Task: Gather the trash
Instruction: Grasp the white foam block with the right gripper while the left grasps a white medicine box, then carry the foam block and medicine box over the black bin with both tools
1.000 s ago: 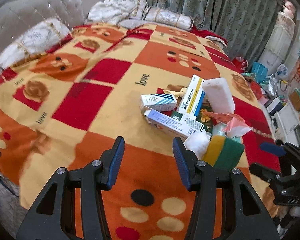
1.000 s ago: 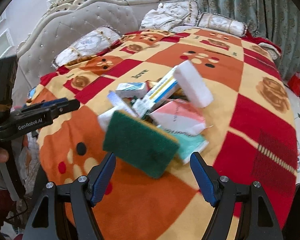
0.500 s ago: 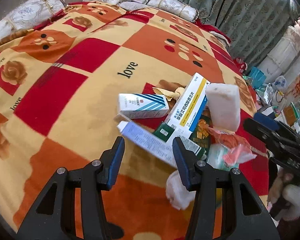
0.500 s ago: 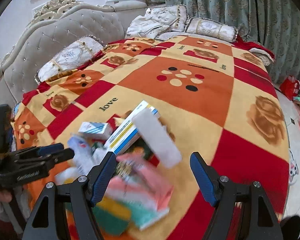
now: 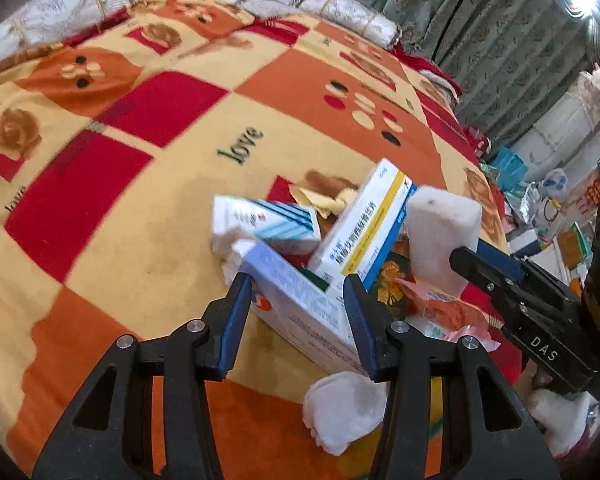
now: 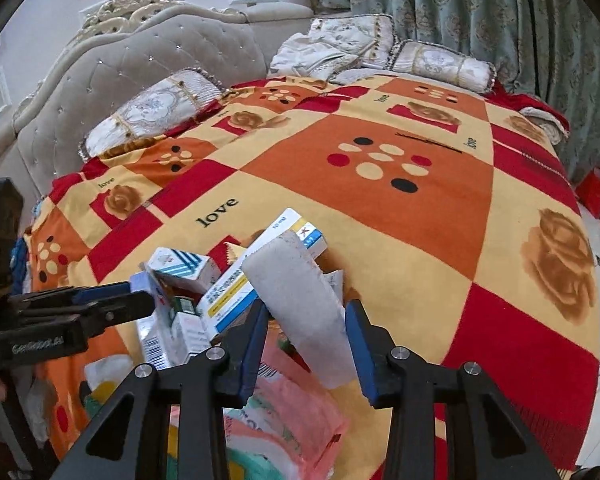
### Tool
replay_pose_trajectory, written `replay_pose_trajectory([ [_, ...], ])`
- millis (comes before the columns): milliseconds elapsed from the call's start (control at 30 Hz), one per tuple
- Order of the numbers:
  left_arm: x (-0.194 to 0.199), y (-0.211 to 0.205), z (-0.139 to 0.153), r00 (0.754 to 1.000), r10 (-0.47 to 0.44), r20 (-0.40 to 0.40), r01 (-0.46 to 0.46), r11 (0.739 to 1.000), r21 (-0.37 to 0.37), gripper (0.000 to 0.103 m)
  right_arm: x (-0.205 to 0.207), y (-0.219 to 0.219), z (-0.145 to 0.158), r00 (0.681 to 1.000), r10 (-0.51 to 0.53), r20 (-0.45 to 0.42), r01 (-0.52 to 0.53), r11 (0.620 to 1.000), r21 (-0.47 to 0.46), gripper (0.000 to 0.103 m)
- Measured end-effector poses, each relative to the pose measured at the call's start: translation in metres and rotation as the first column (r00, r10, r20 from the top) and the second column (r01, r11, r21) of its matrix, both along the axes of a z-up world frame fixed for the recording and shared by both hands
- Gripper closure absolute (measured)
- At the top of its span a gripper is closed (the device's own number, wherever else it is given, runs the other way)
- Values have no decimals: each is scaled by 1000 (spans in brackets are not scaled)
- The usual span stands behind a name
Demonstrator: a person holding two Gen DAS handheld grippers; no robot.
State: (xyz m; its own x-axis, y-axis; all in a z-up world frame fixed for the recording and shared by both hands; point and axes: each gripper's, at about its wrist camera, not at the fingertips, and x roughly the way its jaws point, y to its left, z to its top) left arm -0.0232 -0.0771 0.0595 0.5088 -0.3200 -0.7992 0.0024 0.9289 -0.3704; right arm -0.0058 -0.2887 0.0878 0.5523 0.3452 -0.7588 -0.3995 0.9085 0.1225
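A heap of trash lies on the patterned bedspread (image 6: pixel 380 216): a long white box (image 5: pixel 300 300), a blue-striped box (image 5: pixel 268 224), a yellow-striped box (image 5: pixel 364 228), a white foam block (image 6: pixel 300 300), a pink packet (image 6: pixel 296 412) and a white wad (image 5: pixel 344 408). My left gripper (image 5: pixel 298 304) straddles the long white box, its jaws closing with the pads against the box's sides. My right gripper (image 6: pixel 304 332) is closing on the foam block (image 5: pixel 440 240), which fills the gap between its pads. The left wrist view shows the right gripper's fingers (image 5: pixel 476 260) beside the block.
Pillows (image 6: pixel 148 116) and a tufted grey headboard (image 6: pixel 140 64) line the far side of the bed. Green curtains (image 6: pixel 480 8) hang behind it. Bags and clutter (image 5: pixel 540 208) crowd the floor beyond the bed's right edge. Bare bedspread stretches left of and beyond the heap.
Both grippers moved in onto the heap. The right jaws narrowed around the foam block. The left gripper came down over the long white box. The green sponge left the right wrist view.
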Motion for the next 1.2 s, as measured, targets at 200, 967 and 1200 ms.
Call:
replay_pose_trajectory([
  [200, -1, -6, -5, 1000, 22, -13, -22, 1000, -1, 57, 8, 0, -4, 1000, 2, -2, -2, 1000, 15, 62],
  [967, -5, 4, 35, 996, -24, 87, 30, 997, -75, 85, -15, -14, 32, 997, -1, 82, -5, 997, 72, 65],
  [1200, -17, -9, 64, 988, -58, 142, 69, 994, -79, 85, -38, -31, 51, 994, -25, 102, 14, 994, 107, 65],
])
